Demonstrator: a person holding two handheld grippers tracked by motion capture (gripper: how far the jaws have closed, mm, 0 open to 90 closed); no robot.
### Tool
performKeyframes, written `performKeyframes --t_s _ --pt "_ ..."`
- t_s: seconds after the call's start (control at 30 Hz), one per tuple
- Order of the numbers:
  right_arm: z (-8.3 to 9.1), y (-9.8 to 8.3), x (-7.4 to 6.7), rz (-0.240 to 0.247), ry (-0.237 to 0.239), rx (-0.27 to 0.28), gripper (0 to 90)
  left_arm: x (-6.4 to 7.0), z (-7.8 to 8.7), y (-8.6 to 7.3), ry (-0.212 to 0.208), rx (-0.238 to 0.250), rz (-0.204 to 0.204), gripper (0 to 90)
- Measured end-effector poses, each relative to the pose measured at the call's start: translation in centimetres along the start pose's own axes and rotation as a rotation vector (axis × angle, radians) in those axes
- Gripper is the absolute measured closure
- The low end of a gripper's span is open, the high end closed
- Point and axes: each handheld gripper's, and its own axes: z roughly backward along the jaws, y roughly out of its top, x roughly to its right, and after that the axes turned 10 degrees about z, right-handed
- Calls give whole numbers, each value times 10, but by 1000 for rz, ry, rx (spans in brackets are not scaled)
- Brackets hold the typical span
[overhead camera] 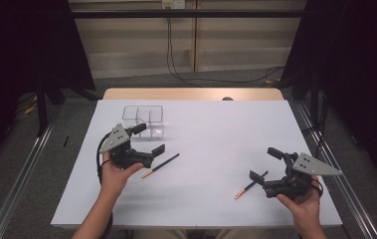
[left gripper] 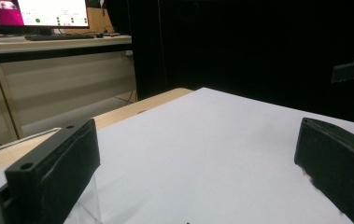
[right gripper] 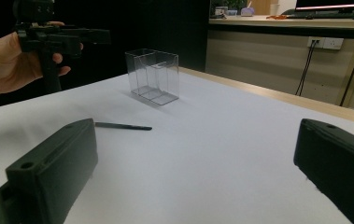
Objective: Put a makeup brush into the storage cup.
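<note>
On the white worktop [overhead camera: 211, 149] two pencils lie well apart: one [overhead camera: 161, 165] just beside the left tool [overhead camera: 152, 139], the other [overhead camera: 249, 185] near the right tool [overhead camera: 261, 164]. Both tools are spread wide and grasp nothing. A clear box [overhead camera: 143, 119] stands behind the left one. To pick up well, I judge each tool should come down squarely across its pencil's middle, jaws straddling the shaft, before closing.
</note>
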Motion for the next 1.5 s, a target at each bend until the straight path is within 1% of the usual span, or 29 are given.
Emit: performKeyframes --t_s 0.03,0.1,0.17,0.2,0.33,0.37,0.4,0.6,0.63,0.67,0.73,0.8,0.83,0.9,1.0,1.2,1.23,1.27,1.4,1.5 --pt "0 0 0 0 0 -1 0 0 0 0 9 -5 -5 0" --pt "0 0 0 0 1 -1 0 0 -1 0 3 -20 6 0" --pt "0 0 -1 0 -1 -1 0 -1 -2 0 10 -34 5 0" --pt "0 0 0 2 0 -3 0 -2 -3 0 11 -43 13 0" --pt "0 0 -1 1 3 -4 0 -5 -3 0 23 -76 23 0" --pt "0 0 0 2 3 -4 0 -6 -3 0 24 -85 35 0" --pt "0 0 0 2 6 -4 0 -8 -3 1 29 -93 32 0" --pt "0 0 0 2 5 -5 0 -10 -4 2 45 -133 46 3" --pt "-1 0 0 3 4 -4 0 -11 -4 3 48 -148 45 5" --pt "-1 0 0 3 4 -5 0 -11 -5 3 48 -162 53 5" --pt "-1 0 0 2 4 -5 0 -12 -7 2 42 -199 64 5" --pt "-1 0 0 4 5 -6 0 -14 -8 2 51 -252 59 5" --pt "-1 0 0 4 6 -6 0 -14 -9 1 51 -274 68 5" --pt "-1 0 0 2 5 -8 0 -16 -11 -1 43 -309 70 6" --pt "-1 0 0 4 4 -8 0 -19 -13 -3 47 -369 88 6" --pt "-1 -1 0 7 7 -11 0 -22 -17 -3 72 -494 93 10" --pt "-1 -1 -1 5 7 -13 0 -23 -18 -3 76 -519 88 10" --pt "-1 -1 0 5 8 -12 0 -23 -18 -3 78 -537 92 10" --pt "-1 -1 0 6 6 -12 0 -23 -21 -1 89 -618 60 14" --pt "-1 0 0 6 5 -13 0 -22 -24 0 99 -672 50 15"
